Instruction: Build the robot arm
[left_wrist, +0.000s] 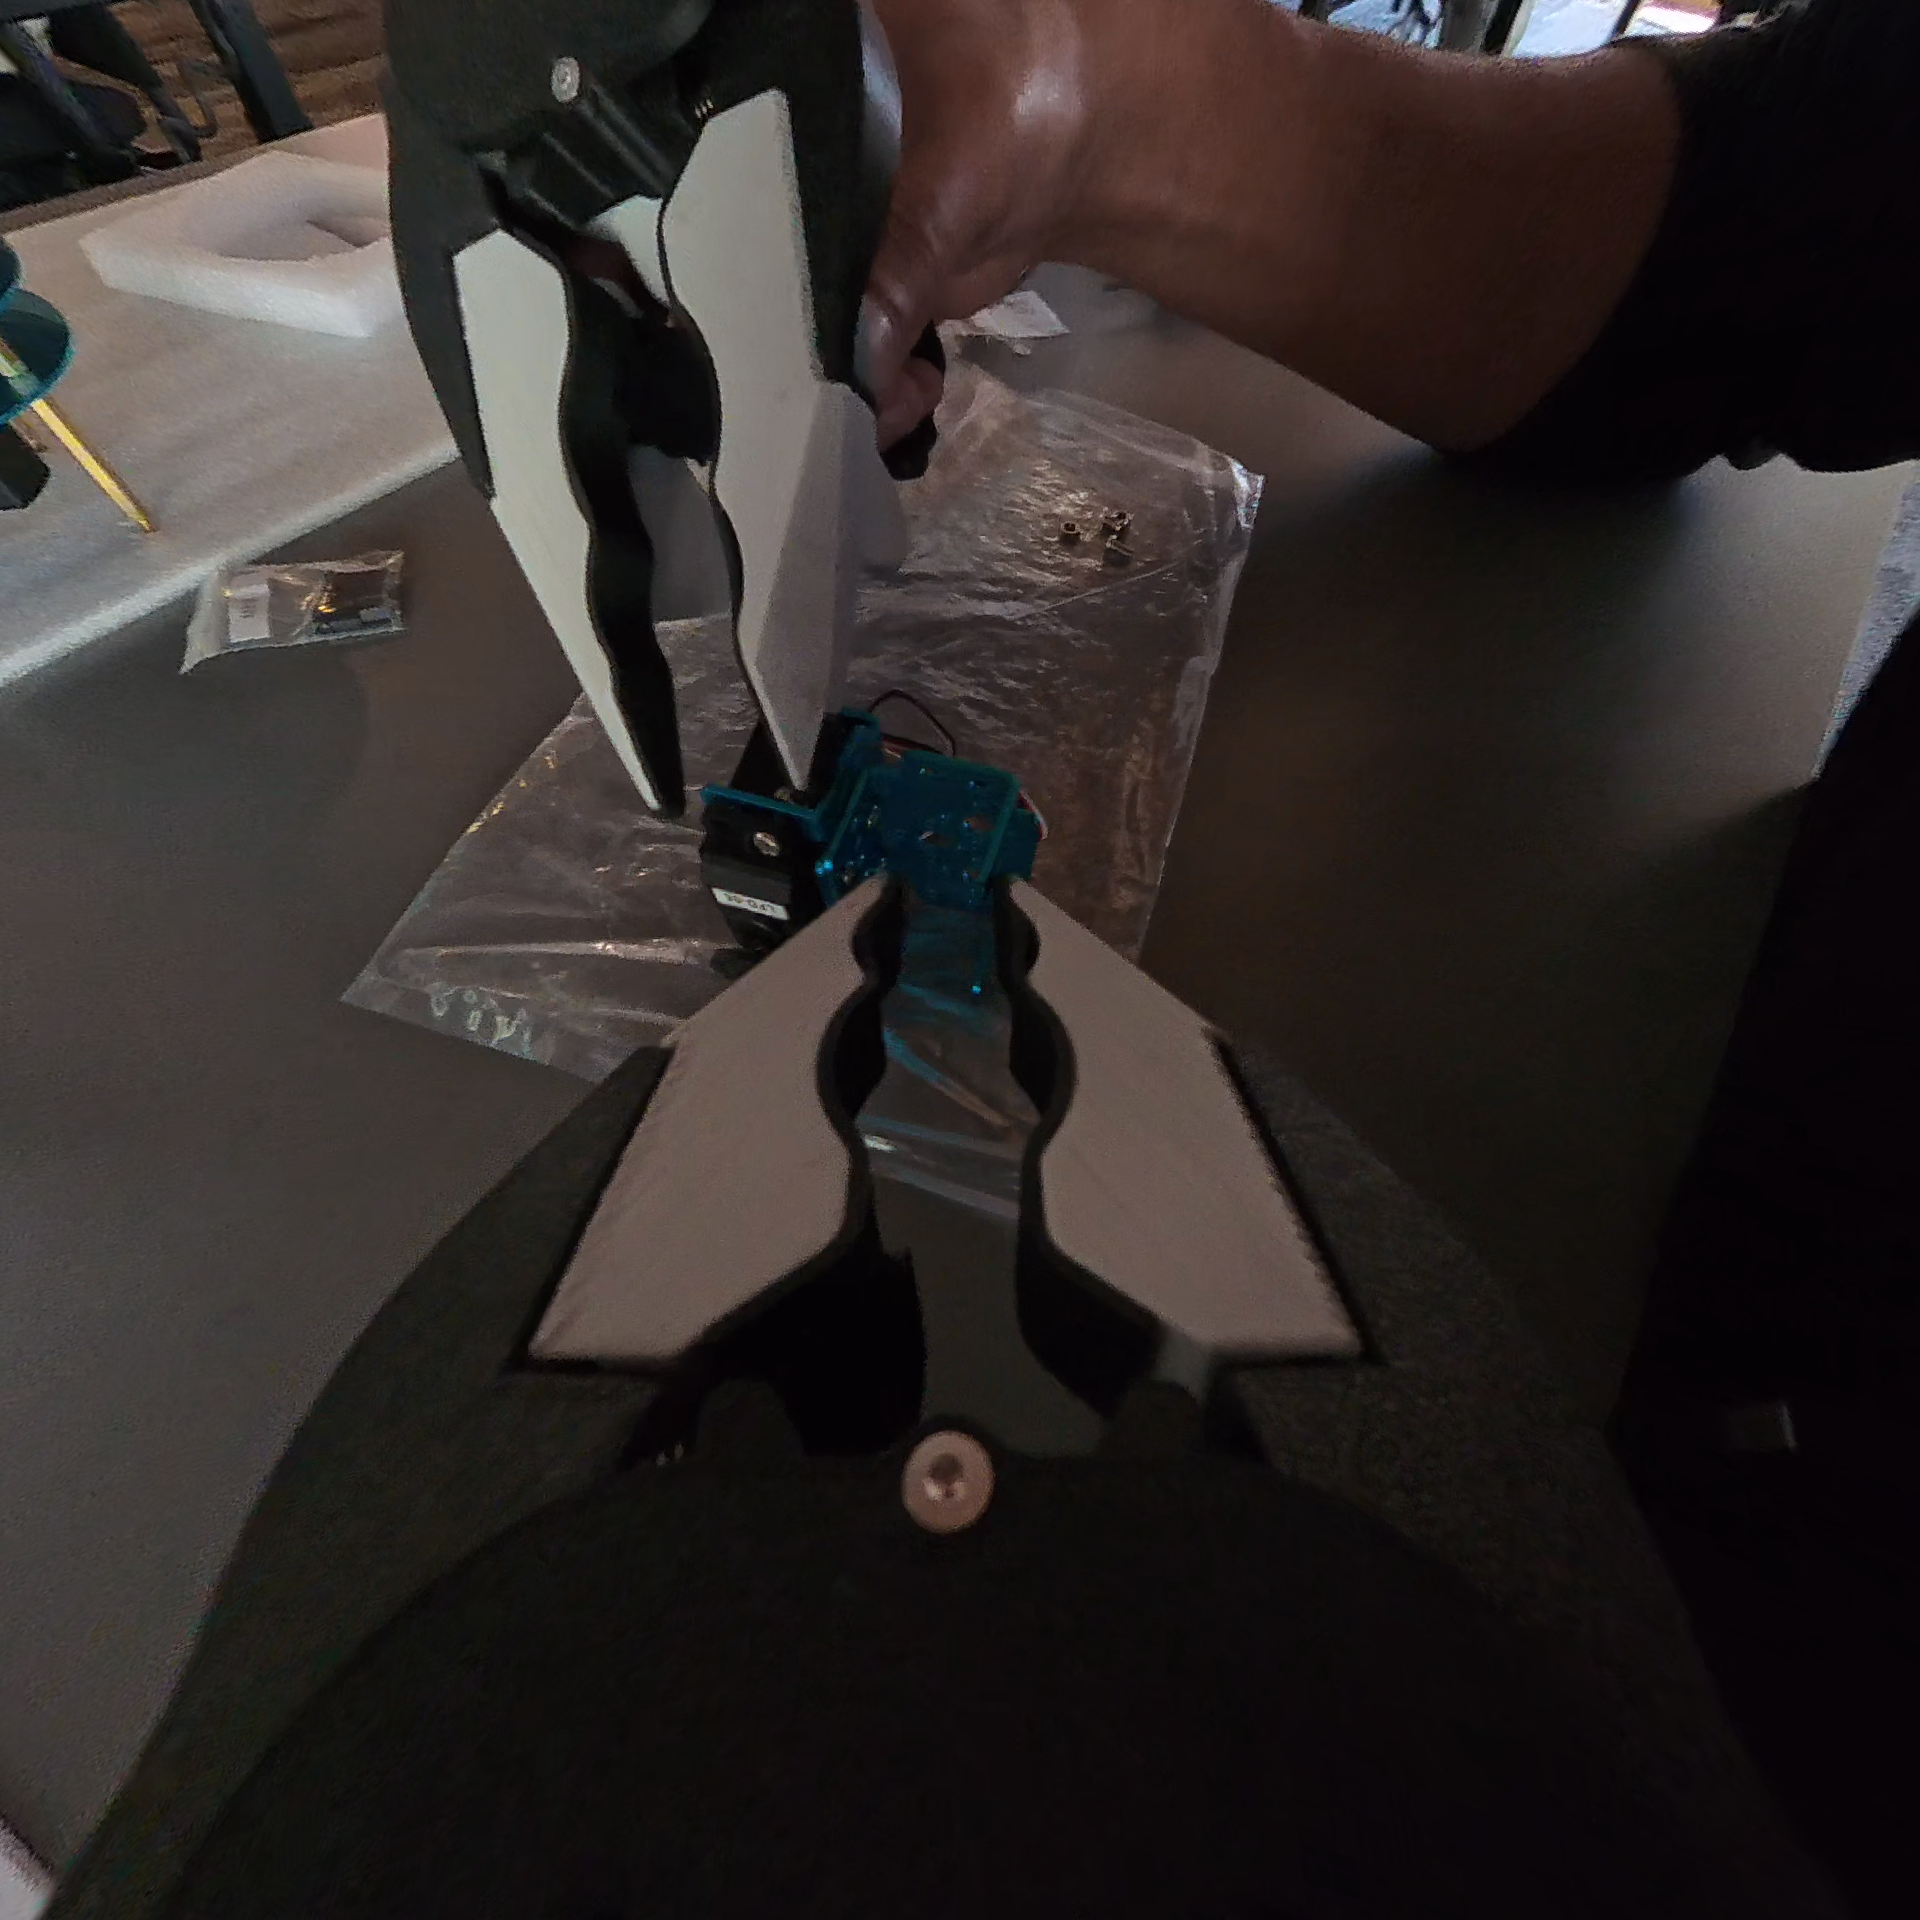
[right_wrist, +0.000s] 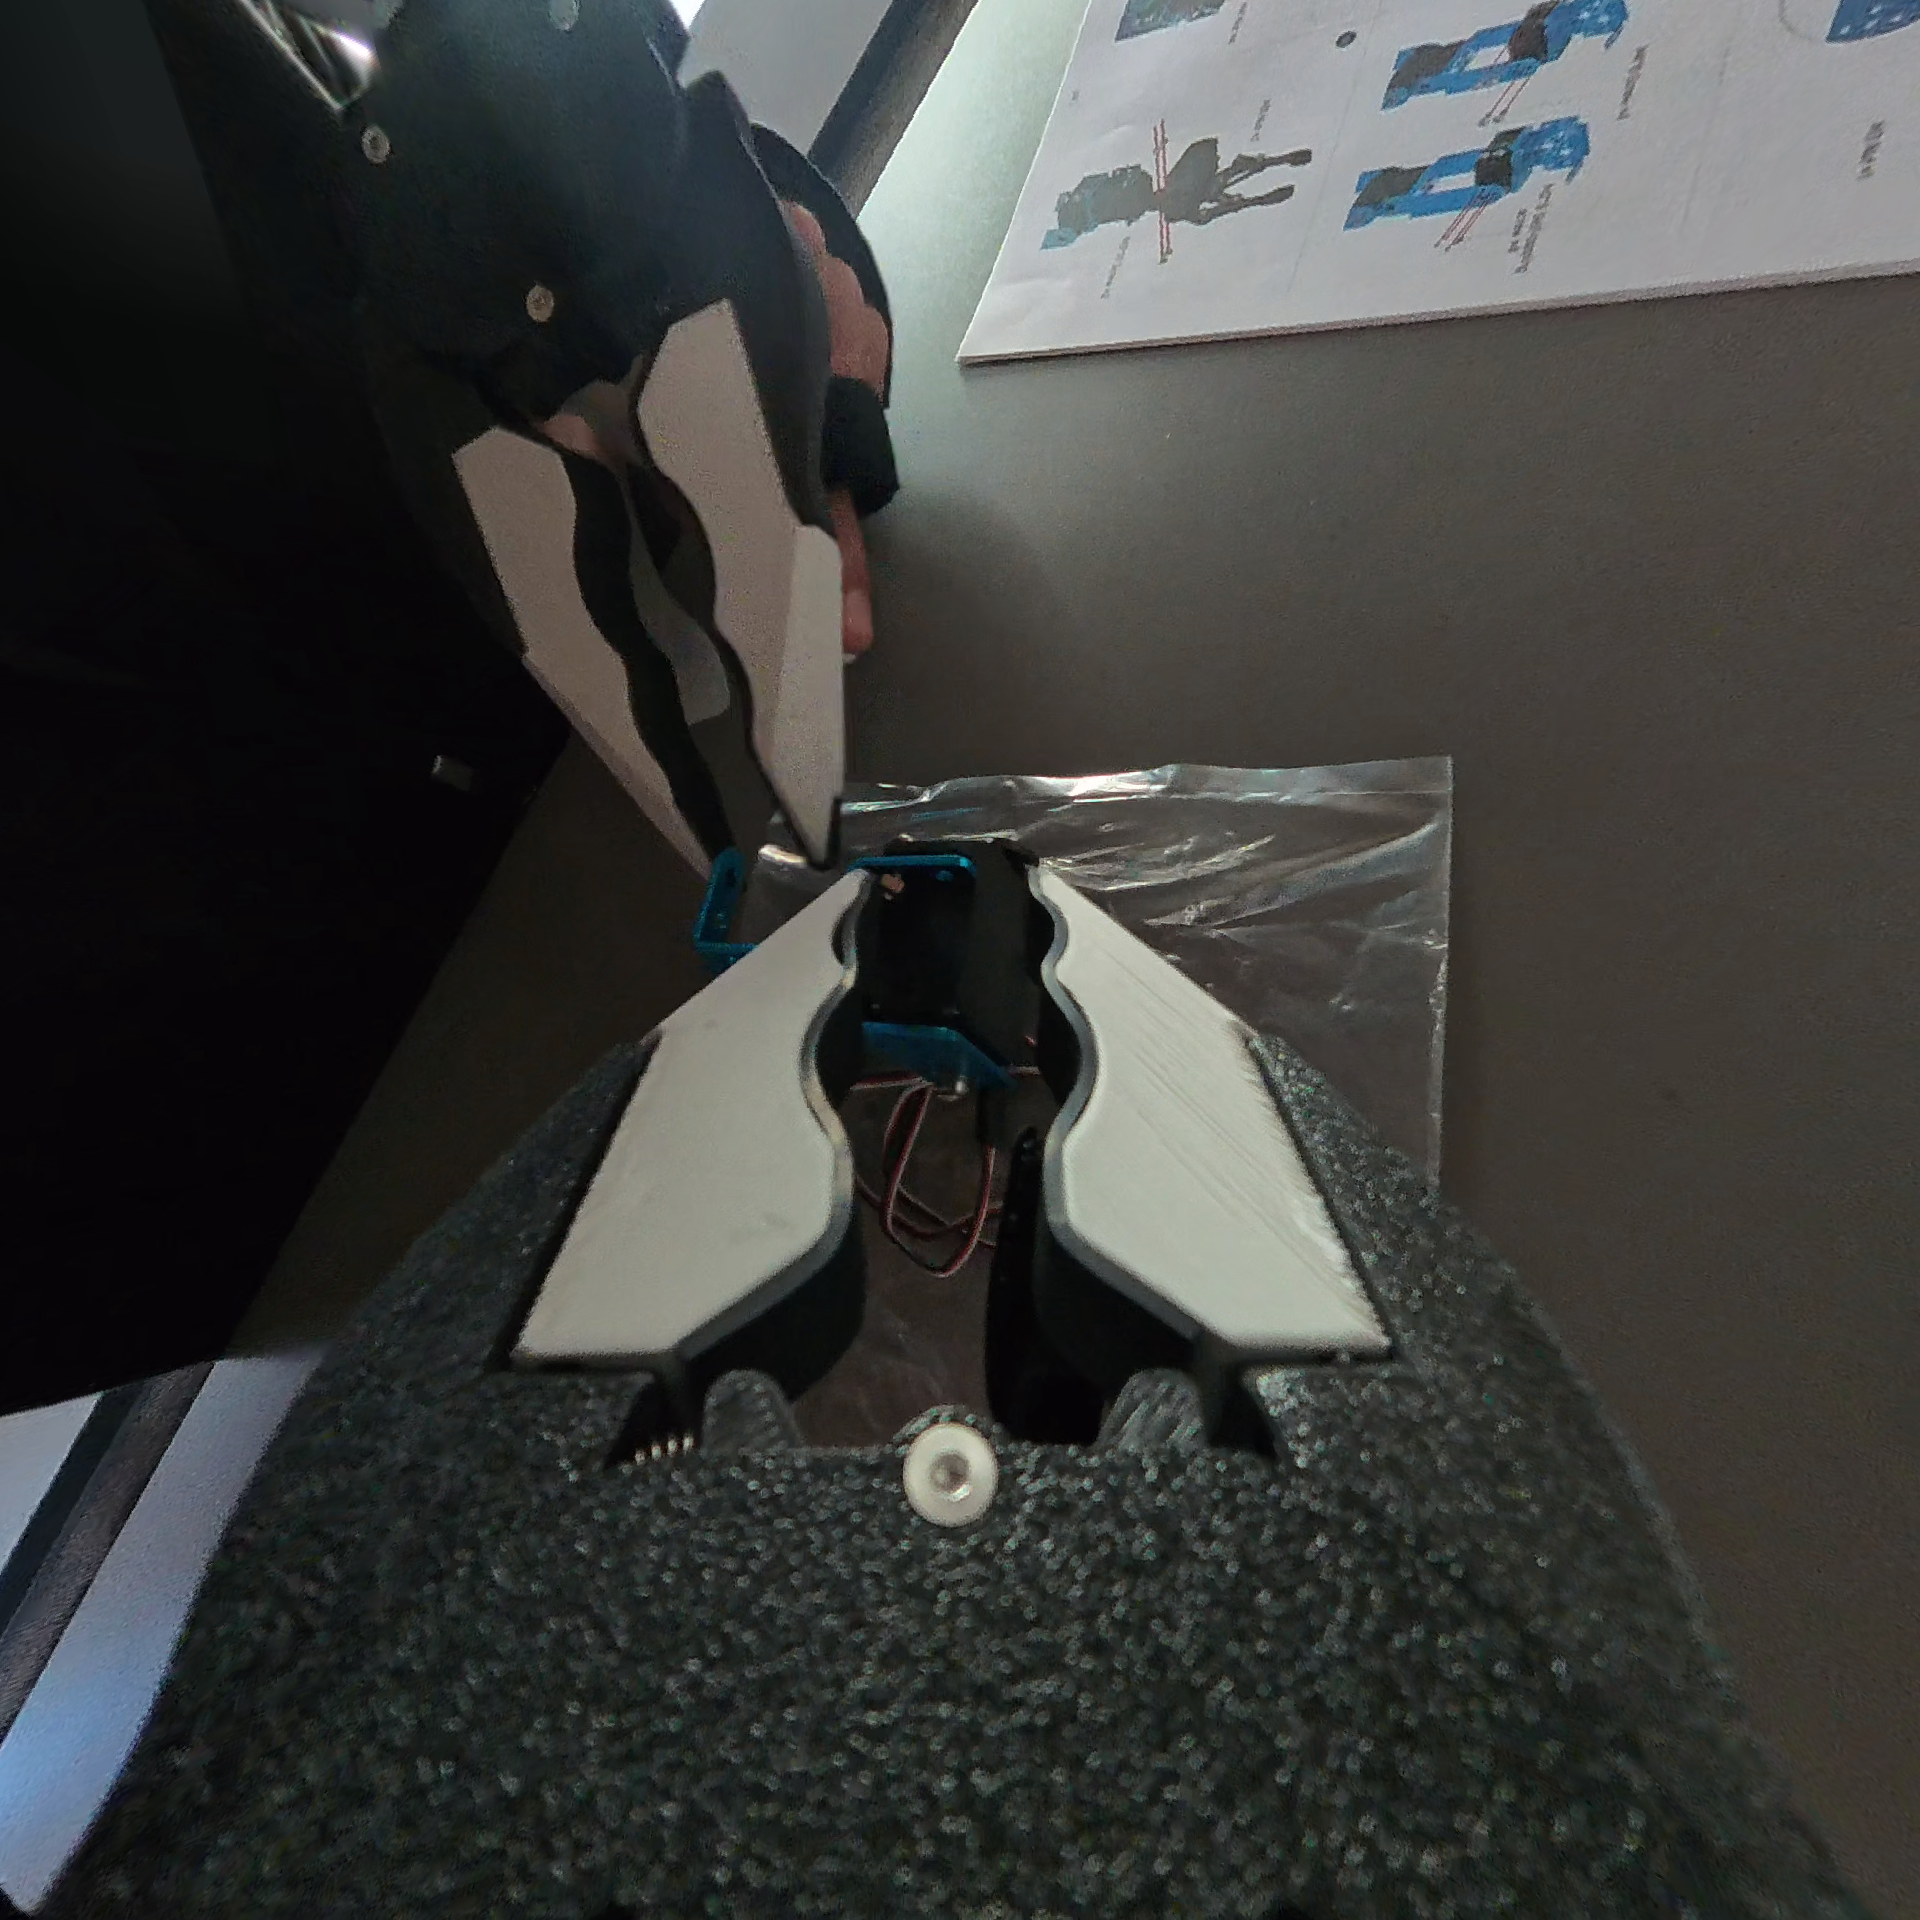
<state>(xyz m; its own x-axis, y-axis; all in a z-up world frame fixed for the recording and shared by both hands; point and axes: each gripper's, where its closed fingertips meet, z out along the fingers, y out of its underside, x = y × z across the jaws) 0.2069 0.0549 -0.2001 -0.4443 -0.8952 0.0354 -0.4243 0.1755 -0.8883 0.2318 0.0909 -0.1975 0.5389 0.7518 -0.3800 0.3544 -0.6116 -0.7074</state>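
Note:
A blue metal bracket (left_wrist: 940, 831) joined to a black servo (left_wrist: 750, 868) sits over a clear plastic bag (left_wrist: 582, 914) on a grey table. My left gripper (left_wrist: 951, 883) is shut on the blue bracket. My right gripper (left_wrist: 727, 795) comes down from above, held by a hand (left_wrist: 1039, 187), and is shut on the servo. In the right wrist view, my right gripper (right_wrist: 945, 873) holds the servo (right_wrist: 935, 956) between its fingers. The bracket (right_wrist: 727, 904) shows at the left, with the left gripper (right_wrist: 769, 857) on it. Red and black wires (right_wrist: 925, 1195) trail from the servo.
Small brass fasteners (left_wrist: 1101, 530) lie on the far part of the bag. A small parts bag (left_wrist: 301, 613) and white foam (left_wrist: 249, 260) lie at the back left. A printed instruction sheet (right_wrist: 1455, 156) lies beyond the bag. The table edge (right_wrist: 520, 831) runs close on the left.

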